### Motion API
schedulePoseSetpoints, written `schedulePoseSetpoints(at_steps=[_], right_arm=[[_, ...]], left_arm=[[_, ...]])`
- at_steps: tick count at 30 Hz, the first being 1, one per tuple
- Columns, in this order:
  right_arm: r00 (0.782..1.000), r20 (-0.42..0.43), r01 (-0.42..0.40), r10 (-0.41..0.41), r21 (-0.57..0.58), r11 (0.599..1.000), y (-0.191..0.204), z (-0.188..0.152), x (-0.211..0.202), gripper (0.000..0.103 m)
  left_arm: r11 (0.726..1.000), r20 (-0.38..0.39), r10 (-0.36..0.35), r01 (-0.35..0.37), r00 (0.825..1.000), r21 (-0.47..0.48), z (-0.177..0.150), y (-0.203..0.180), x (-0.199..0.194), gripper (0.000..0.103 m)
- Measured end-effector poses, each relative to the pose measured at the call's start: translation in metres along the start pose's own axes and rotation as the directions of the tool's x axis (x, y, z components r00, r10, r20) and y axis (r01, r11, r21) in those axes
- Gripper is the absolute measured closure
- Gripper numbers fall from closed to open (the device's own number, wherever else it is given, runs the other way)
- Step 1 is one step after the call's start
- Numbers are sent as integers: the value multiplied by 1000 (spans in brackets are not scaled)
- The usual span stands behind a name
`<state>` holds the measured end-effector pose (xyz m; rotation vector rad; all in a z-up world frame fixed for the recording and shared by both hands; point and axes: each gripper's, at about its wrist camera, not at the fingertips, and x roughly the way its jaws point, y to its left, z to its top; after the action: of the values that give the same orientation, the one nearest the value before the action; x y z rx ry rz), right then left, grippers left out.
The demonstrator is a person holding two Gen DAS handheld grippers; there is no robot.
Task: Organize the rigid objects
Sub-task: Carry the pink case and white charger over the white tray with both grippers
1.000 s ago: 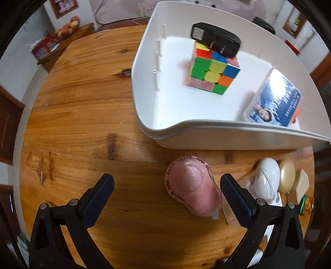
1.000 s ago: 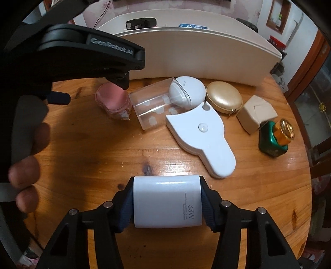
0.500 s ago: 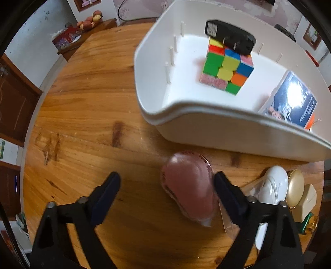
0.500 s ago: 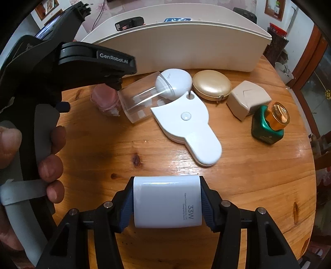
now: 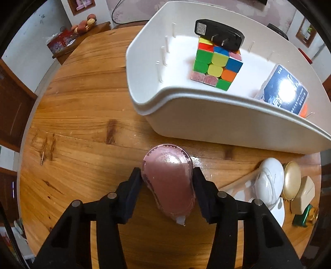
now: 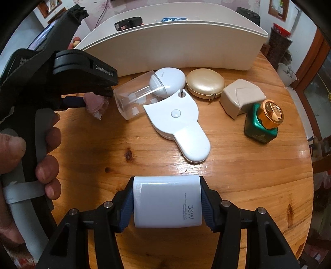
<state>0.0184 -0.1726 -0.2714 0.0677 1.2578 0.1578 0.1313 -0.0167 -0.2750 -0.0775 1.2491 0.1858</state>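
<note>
Grip check first: left tool (image 5: 167, 182) clenched on pink case (image 5: 168, 186), low over table, bin (image 5: 227, 128) just ahead. Right tool (image 6: 166, 203) grasping white charger (image 6: 167, 201). Lift straight, clear rim w/o tilting.

A round wooden table (image 5: 78, 115) with knots and dark grain marks fills the ground under and ahead of both claws. Ahead and to the left of the left claw a low wooden sideboard (image 5: 82, 39) stands against a pale wall (image 5: 41, 31), with fruit (image 5: 84, 22) on top and a framed picture (image 5: 83, 5) above. At far left is a dark wooden door (image 5: 14, 105). Ahead and right of the right claw a brown door frame (image 6: 310, 55) rises, with another framed picture (image 6: 279, 9) on the wall.
</note>
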Motion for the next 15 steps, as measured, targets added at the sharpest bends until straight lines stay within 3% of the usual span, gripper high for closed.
schedulePoseSetpoints(at_steps=[7,15], right_arm=[[999,35,2,0,-51,999,10,-1,-10,47],[999,51,-3,6,-65,998,15,-4,-22,47]], left_arm=[[999,6,36,-36,999,30,-5,17,-9,50],[995,43,15,-19,999,97,-12,32,-45,50]])
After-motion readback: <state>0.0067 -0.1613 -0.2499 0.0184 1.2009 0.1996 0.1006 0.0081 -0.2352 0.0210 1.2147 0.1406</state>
